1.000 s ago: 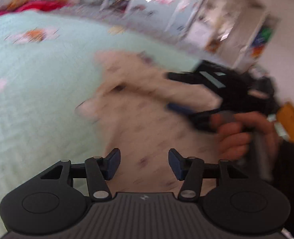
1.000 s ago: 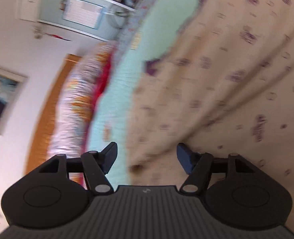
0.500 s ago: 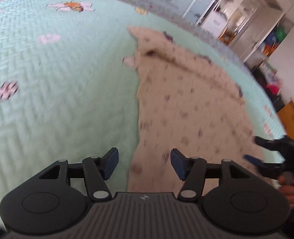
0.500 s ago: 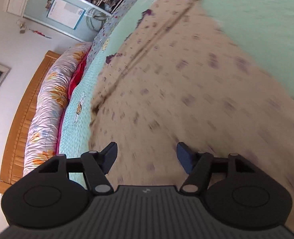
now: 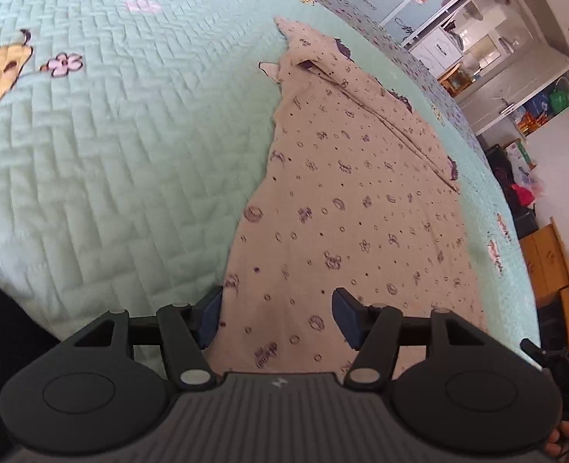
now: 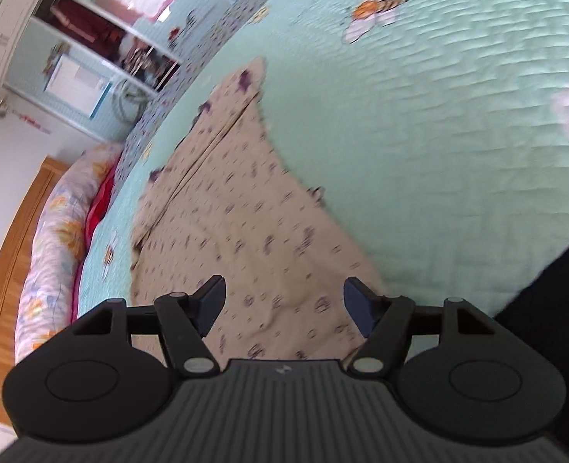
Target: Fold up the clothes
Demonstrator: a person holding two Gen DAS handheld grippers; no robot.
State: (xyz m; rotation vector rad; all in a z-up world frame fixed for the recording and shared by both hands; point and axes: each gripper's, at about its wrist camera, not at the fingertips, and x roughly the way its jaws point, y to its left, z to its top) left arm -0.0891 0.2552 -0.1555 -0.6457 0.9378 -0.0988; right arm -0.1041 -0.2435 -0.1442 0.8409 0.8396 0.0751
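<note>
- The garment (image 5: 353, 208), beige with small purple prints, lies spread nearly flat on the mint quilted bed (image 5: 110, 135), its near hem at the bed's near edge.
- The left gripper (image 5: 276, 318) is released, jaws wide, empty, over the near left corner of the hem.
- The right gripper (image 6: 282, 308) is also released and empty, over the near right part of the hem.
- One long fold line runs along the far side of the garment.
- I judge the step is between grasps; the next move probably calls for pinching both hem corners together.
</note>
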